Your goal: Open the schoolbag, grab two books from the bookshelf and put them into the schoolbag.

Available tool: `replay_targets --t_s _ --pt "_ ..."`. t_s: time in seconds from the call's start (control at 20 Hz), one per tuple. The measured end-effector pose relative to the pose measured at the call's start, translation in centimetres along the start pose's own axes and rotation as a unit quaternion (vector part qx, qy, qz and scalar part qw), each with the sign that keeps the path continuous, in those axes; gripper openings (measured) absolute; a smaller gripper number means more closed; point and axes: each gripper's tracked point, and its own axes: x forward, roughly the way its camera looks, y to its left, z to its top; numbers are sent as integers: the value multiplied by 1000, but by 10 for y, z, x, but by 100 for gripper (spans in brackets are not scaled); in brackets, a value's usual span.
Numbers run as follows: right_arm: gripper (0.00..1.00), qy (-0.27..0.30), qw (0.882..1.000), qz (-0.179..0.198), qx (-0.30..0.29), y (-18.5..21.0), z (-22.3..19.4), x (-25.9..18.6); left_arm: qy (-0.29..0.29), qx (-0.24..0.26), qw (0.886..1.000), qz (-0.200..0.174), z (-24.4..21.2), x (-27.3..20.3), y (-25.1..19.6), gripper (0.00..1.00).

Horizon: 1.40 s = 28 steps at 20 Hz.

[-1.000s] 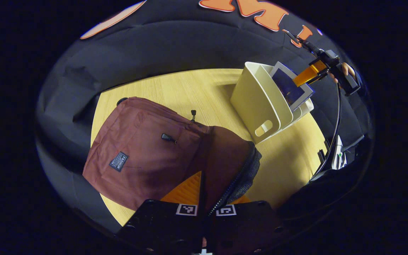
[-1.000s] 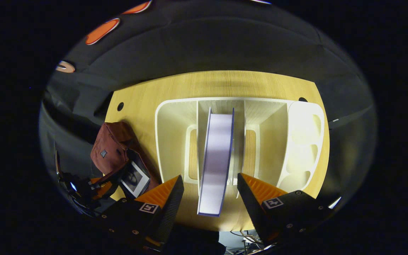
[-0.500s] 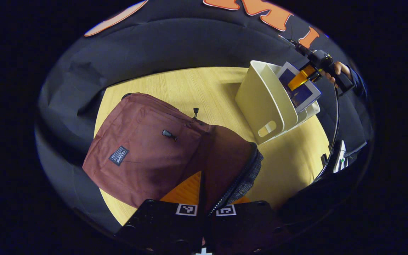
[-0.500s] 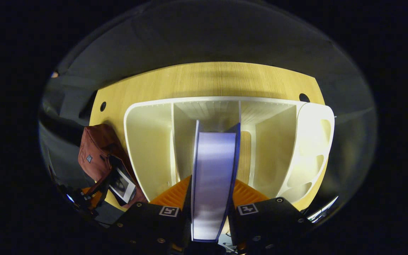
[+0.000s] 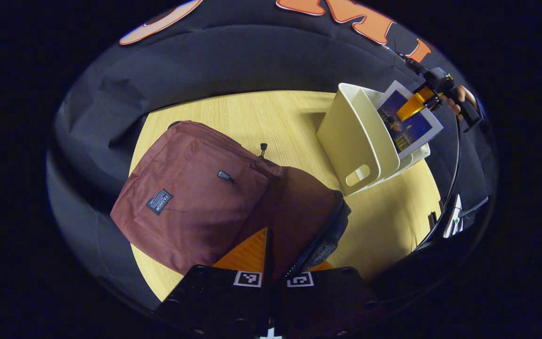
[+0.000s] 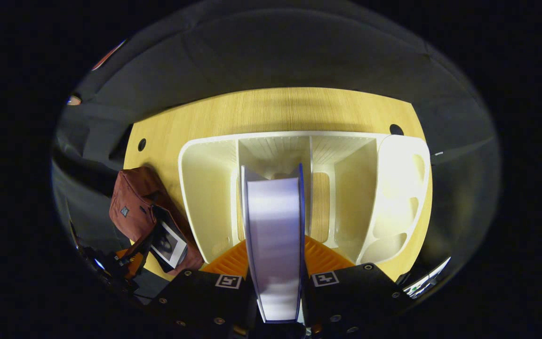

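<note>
Your right gripper (image 6: 275, 263) is clamped on a book (image 6: 274, 235), half-raised from the bookshelf (image 6: 205, 188) middle slot. Your left gripper (image 5: 271, 254) pinches the schoolbag (image 5: 205, 197) flap by its opening; bag lies left of the shelf on the table (image 5: 261, 113).

A pale wooden table (image 5: 261, 117) with rounded corners carries two things. A maroon schoolbag (image 5: 195, 197) lies flat on it towards one end. Near it, apart from the bag, stands a cream plastic bookshelf (image 5: 355, 141) with upright dividers. Two small round holes (image 6: 396, 129) sit near the table's far corners.
</note>
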Motion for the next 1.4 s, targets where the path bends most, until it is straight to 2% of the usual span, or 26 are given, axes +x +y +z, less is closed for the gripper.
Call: replay_targets --t_s 0.25,0.55,0.85,1.1,1.3,1.4 --pt "40 -42 999 1 10 11 -5 -46 -6 29 1000 -3 3 -2 2 0" --pt "39 -85 996 -1 23 28 -35 -97 -17 57 998 -16 3 -11 8 0" --pt "39 -119 991 -2 64 37 -66 -139 -23 79 996 -41 0 -8 6 0" --pt "39 -128 988 4 91 54 -94 -138 -21 97 994 -56 3 -10 11 0" --pt "39 -124 984 32 120 75 -116 -123 -20 117 991 -63 5 -13 14 0" --pt "38 -129 980 57 143 90 -123 -116 -21 123 990 -66 7 -15 17 0"
